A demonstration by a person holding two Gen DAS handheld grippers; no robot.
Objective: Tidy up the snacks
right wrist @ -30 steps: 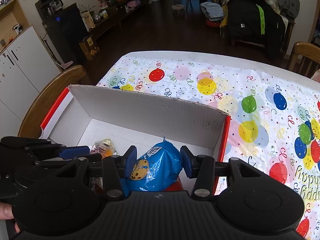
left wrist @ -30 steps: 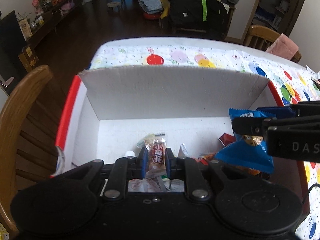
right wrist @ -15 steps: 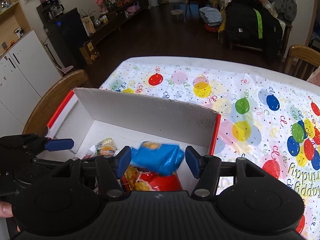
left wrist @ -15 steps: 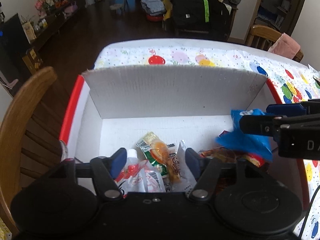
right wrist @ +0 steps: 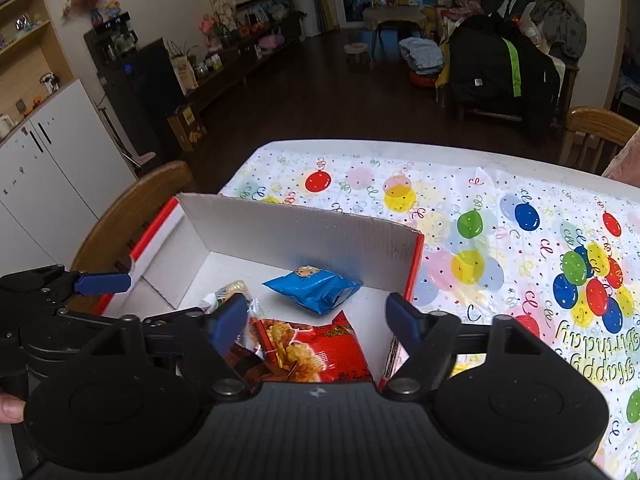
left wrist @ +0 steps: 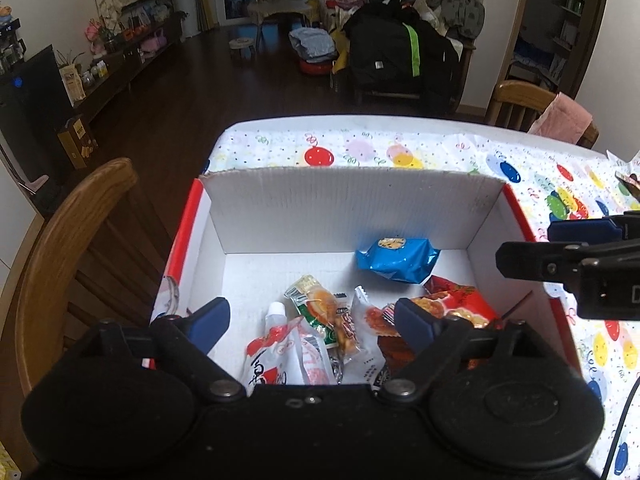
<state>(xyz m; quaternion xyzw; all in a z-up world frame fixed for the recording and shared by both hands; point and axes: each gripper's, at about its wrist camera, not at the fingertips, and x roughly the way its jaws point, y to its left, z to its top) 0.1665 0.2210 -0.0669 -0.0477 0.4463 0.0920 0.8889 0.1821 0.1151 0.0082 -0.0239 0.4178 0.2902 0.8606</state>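
Observation:
A white cardboard box with red outer sides sits on the balloon-print tablecloth. Inside lie a blue cookie packet, a red snack bag, a white and red pouch and several small wrapped snacks. My left gripper hovers over the box's near side, its jaws opening, with nothing held between them. My right gripper hovers above the red bag, jaws opening too, holding nothing. The right gripper's finger shows at the right edge of the left wrist view.
A wooden chair stands left of the box, another chair at the table's far right. The tablecloth stretches right of the box. A small wrapper lies at the far right edge. A fingertip holds the left gripper.
The left gripper let go of a small red snack and the right let go of the blue cookie packet, which dropped into the box. Both grippers opened wide and rose.

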